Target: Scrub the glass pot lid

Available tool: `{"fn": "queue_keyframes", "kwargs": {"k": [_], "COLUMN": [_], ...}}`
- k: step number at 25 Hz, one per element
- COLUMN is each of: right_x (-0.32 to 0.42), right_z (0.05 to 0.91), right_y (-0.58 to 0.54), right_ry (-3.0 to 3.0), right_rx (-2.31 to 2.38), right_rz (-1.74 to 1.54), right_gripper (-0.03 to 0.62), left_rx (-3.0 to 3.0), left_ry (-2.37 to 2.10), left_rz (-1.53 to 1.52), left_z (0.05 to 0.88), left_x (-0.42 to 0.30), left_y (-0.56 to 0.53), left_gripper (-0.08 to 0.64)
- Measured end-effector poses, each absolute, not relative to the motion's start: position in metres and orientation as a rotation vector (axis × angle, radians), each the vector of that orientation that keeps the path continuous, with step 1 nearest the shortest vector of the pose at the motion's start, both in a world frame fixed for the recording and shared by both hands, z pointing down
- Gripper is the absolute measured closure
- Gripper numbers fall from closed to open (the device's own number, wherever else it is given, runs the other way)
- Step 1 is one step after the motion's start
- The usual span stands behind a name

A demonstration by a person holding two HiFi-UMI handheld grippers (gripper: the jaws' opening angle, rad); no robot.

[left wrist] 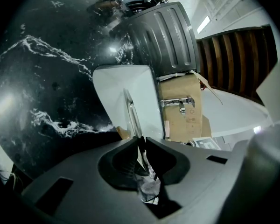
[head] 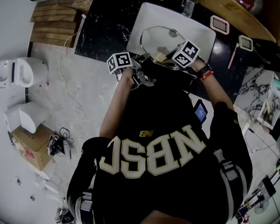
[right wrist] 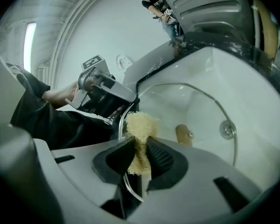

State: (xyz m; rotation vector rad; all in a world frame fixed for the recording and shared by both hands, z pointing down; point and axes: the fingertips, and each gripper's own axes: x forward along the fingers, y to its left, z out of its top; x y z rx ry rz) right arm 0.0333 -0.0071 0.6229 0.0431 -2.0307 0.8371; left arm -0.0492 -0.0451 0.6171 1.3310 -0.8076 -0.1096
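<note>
The glass pot lid with a metal rim stands tilted in the white sink. My left gripper is shut on the lid's near rim; in the left gripper view the lid runs edge-on into the closed jaws of that gripper. My right gripper is shut on a yellow scrub pad, which rests at the lid's rim close to the left gripper. The lid's wooden knob shows through the glass.
The sink sits in a black marble counter. A faucet stands at its far edge and the drain lies behind the lid. Small white brushes lie to the right on the counter. A wooden bench is on the left.
</note>
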Motion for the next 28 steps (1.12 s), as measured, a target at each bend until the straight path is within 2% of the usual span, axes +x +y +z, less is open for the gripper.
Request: {"fn": "queue_keyframes", "kwargs": {"k": [21, 28], "right_x": [-0.041, -0.042], "right_z": [0.652, 0.679], "right_y": [-0.089, -0.126], "right_ry": [-2.176, -2.123], "right_rx": [0.315, 0.385], "right_rz": [0.698, 0.638], "right_gripper": [0.503, 0.503], "left_rx": [1.327, 1.325], "left_ry": [-0.799, -0.807], "left_rz": [-0.097, -0.097], "left_z": [0.617, 0.617], "left_x": [-0.049, -0.048], "left_y": [-0.045, -0.044], "left_gripper": [0.495, 0.495]}}
